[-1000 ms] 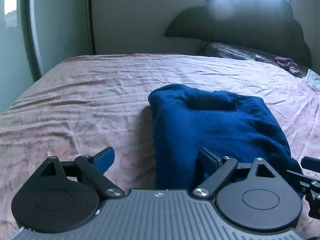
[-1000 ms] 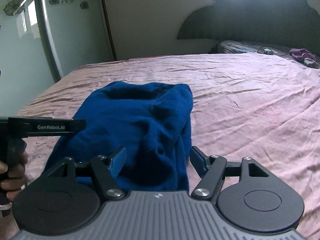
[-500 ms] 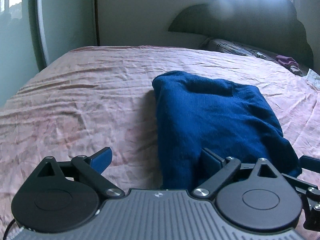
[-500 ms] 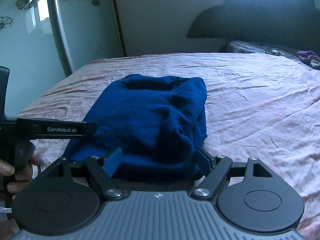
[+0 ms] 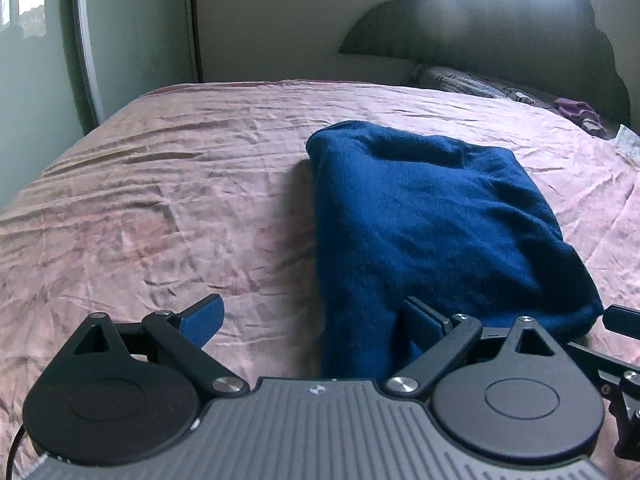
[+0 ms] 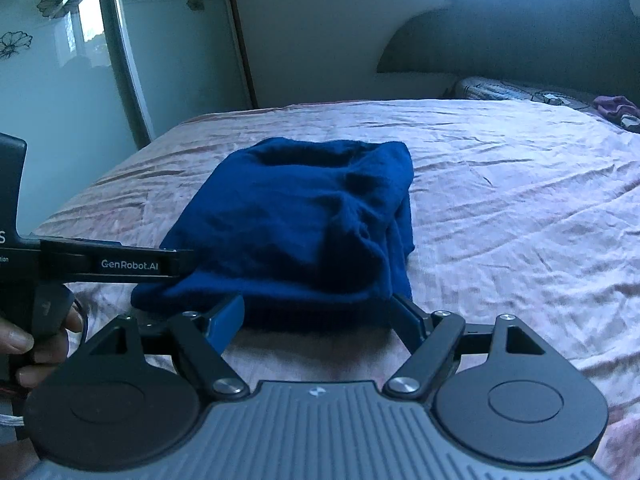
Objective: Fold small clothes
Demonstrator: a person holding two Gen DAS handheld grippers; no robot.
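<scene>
A dark blue garment (image 5: 432,216) lies folded in a rough rectangle on the pink bedsheet (image 5: 160,184). My left gripper (image 5: 312,316) is open at its near left corner, and a strip of the cloth lies between the fingers with no pad pressing on it. In the right wrist view the blue garment (image 6: 304,208) lies just beyond my right gripper (image 6: 318,320), which is open and wide with its fingertips at the near hem. The left gripper's black body (image 6: 128,266) and a person's hand (image 6: 24,340) show at the left.
A dark padded headboard (image 6: 520,40) and a patterned pillow (image 6: 512,90) are at the far end of the bed. A purple cloth (image 6: 616,106) lies far right. A glass wardrobe door with flower prints (image 6: 60,60) stands left. Wrinkled sheet spreads on both sides of the garment.
The right gripper's jaws have widened and drawn back, so the cloth once between them now lies flat just ahead. The left gripper has shifted slightly, still open at the corner.
</scene>
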